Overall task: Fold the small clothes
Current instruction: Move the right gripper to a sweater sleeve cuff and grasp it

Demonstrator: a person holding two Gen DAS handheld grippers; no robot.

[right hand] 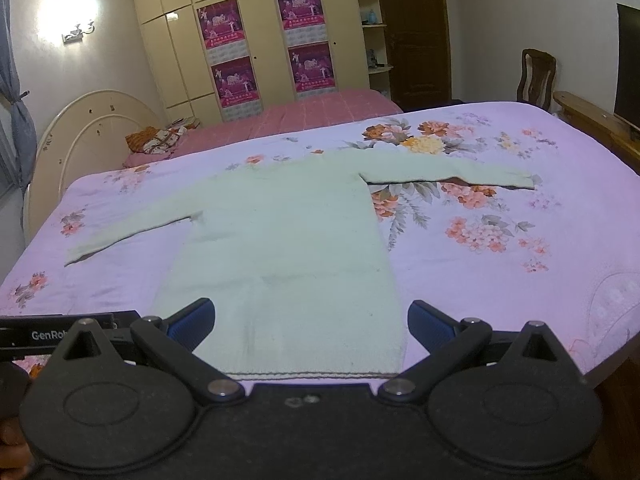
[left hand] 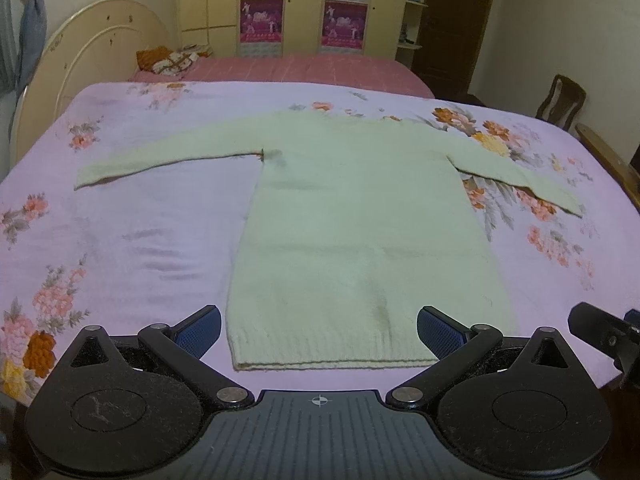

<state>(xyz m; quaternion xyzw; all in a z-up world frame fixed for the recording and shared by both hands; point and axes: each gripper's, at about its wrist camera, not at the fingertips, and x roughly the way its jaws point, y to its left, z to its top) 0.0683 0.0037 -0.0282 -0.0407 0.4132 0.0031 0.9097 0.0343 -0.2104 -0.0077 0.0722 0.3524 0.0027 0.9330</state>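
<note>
Along the bottom of each frame sits a gripper, jaws spread wide and holding nothing: the left gripper [left hand: 319, 330] straddles the hem, the right gripper [right hand: 311, 324] hangs over the hem's right part. At lower left of the right view, a black bar [right hand: 60, 334] reads "GenRo" (the rest is cut off). Mid-frame, a pale green sweater [left hand: 360, 216] lies flat on a lilac floral sheet [left hand: 120, 208], hem nearest, both sleeves stretched out sideways. Beyond, at upper centre, a pink bed [right hand: 304, 114] with a cream headboard [right hand: 92, 136] at left. Farthest, magenta posters [right hand: 224, 64] on a cream wardrobe [right hand: 176, 60]; their writing is too small to read.
</note>
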